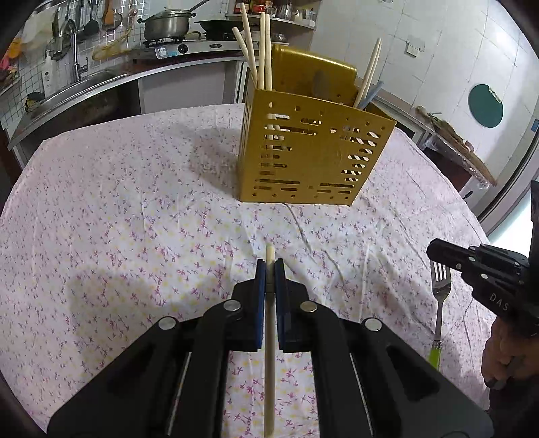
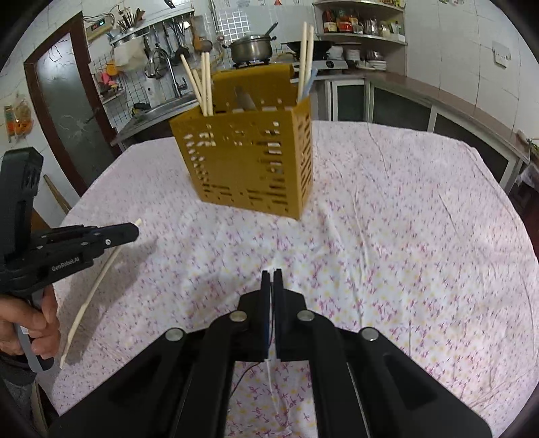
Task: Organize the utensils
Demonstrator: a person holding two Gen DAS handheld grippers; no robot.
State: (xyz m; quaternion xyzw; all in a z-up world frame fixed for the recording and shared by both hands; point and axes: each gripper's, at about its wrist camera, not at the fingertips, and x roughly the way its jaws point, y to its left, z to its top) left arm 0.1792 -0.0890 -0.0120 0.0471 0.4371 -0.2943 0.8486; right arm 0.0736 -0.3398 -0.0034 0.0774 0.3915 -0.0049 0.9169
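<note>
My left gripper [image 1: 269, 266] is shut on a pale chopstick [image 1: 269, 337] that runs back along its fingers, its end poking out just ahead of the pads. The right wrist view shows that chopstick [image 2: 97, 286] slanting down from the left gripper [image 2: 134, 230] above the cloth. My right gripper [image 2: 273, 273] is shut on a fork [image 1: 439, 303], gripped near the tines with the green handle hanging down. In its own view the fork [image 2: 270, 374] is only a thin edge. A yellow perforated utensil holder [image 1: 313, 151] [image 2: 249, 161] stands upright ahead, holding several chopsticks [image 1: 262, 50].
A floral cloth [image 1: 118, 202] covers the table [image 2: 404, 219]. Behind the table run a kitchen counter with a sink [image 1: 77, 91], a pot on a stove [image 1: 166, 23] and shelves of bottles. A hand [image 2: 33, 323] grips each tool's handle.
</note>
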